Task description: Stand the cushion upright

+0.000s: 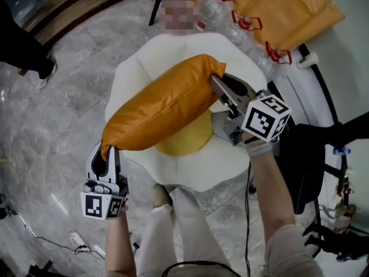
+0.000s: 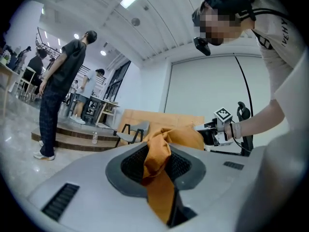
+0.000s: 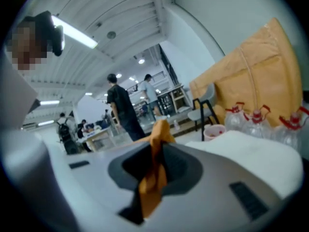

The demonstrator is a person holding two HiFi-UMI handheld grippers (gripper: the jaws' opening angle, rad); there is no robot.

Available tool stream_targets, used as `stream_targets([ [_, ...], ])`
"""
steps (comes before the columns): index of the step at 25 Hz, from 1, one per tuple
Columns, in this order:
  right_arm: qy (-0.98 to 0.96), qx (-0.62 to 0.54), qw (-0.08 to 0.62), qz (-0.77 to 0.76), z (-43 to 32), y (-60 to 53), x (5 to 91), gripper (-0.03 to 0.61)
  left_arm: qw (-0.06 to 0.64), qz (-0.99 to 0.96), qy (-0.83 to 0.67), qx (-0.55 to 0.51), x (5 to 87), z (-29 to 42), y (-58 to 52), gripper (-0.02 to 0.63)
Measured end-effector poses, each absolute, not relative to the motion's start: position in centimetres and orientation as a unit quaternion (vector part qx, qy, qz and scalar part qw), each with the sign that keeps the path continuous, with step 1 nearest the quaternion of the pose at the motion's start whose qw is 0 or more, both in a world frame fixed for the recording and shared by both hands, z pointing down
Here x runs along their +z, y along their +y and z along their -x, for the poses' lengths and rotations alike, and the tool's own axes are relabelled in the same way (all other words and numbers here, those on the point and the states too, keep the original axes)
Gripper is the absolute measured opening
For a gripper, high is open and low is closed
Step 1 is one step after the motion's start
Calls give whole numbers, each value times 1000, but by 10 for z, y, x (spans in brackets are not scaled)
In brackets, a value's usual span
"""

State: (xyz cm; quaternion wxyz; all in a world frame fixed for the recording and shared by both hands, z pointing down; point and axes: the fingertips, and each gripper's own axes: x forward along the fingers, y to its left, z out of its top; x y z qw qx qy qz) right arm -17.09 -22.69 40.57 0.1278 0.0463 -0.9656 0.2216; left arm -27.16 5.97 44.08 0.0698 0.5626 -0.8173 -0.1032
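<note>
Left gripper: jaws clamped on a bunched corner of the orange cushion; in the left gripper view the fabric fills the gap between the pads and hangs out below them.
Right gripper: pinching the opposite corner of the cushion; in its own view a thin fold of orange cloth is squeezed between the pads.
Cushion, place: slung between the two grippers over the white armchair, slanting in the head view from lower left to upper right.
Cushion, pose: long side roughly level, plump and slightly sagging; whether its lower edge touches the chair cannot be told.
Seat: a yellow seat pad shows under the cushion's lower edge.
Person: both forearms reach in from the bottom of the head view, with light trousers and one shoe between them.
Behind the chair: clear water bottles with red handles, beside a large tan padded sack.
Floor: grey marble floor, with a white power strip and its cable at lower left.
Background: a bystander in dark clothes stands well apart, seen in the left gripper view.
</note>
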Motion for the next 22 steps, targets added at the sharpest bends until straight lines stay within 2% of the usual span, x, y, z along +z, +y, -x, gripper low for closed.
stream_targets([
  [3,-963,228,131,-51,156,-236,405,55,59,-559,-822,-90,427,283,43,101],
  [8,-954,274,99,-77,113,-243,395,46,57,-550,-827,-102,408,297,5,96],
  [13,-940,318,58,-104,66,-250,387,40,71,-563,-815,-119,405,289,-36,86],
  [22,-922,360,27,-137,11,-249,386,39,61,-585,-794,-152,388,275,-89,77],
])
